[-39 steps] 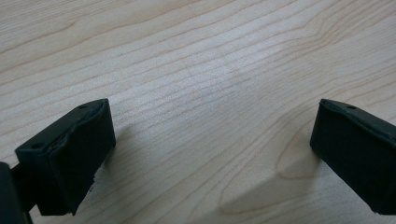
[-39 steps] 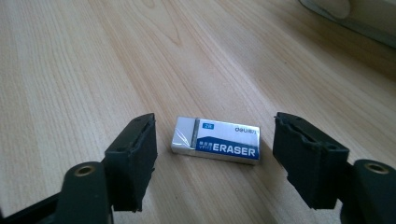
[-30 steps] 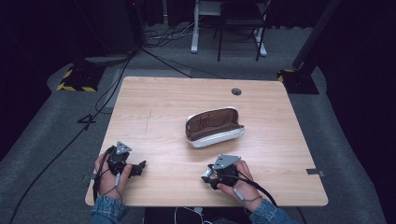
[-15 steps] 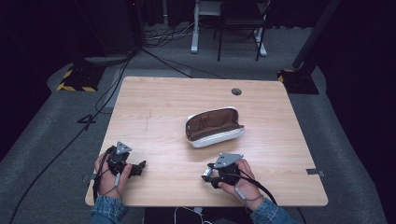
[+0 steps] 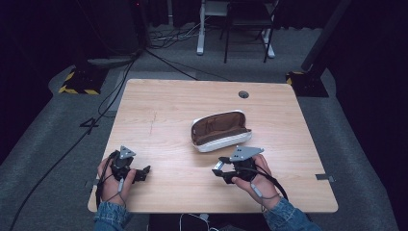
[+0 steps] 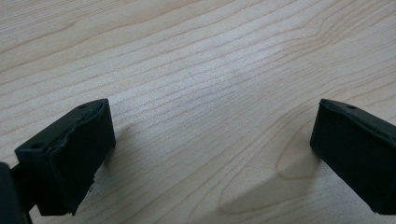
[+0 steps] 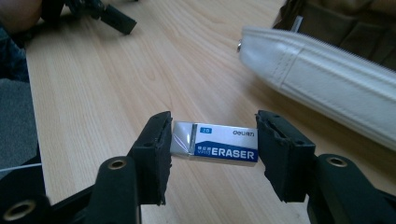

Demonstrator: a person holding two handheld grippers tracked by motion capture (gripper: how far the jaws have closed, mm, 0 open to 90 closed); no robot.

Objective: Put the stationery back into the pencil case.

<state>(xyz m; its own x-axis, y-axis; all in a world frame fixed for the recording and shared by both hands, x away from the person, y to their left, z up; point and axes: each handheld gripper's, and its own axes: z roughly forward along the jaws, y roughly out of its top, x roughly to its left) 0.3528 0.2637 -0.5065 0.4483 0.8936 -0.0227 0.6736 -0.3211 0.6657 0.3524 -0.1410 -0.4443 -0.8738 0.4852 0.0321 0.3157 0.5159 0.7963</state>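
At the bottom of the high view, the person's two hands come in over the near edge of the table. The left hand-held gripper rests low left in that view; in its own view the jaws stand wide apart with nothing but bare wood grain between them.

The right hand-held gripper sits lower centre-right in the high view and is clamped on an eraser. In the right gripper view the eraser lies in the middle of the frame, its long axis running straight across from one jaw to the other, each end touching a pad. Its blue and white sleeve faces the camera, with a bare silvery strip at the left end. It seems to be held just above the table, though contact with the wood cannot be told.

Farther on lies the open pencil case, white outside and brown inside, in the middle of the high view, just above and slightly left of the right hand-held gripper there. In the right gripper view its white wall crosses the upper right, with the brown opening beyond. The case's long axis runs roughly left to right across the table. The right hand is clearly the nearer one, so dropping the eraser in would probably mean carrying it up and over that near white wall.
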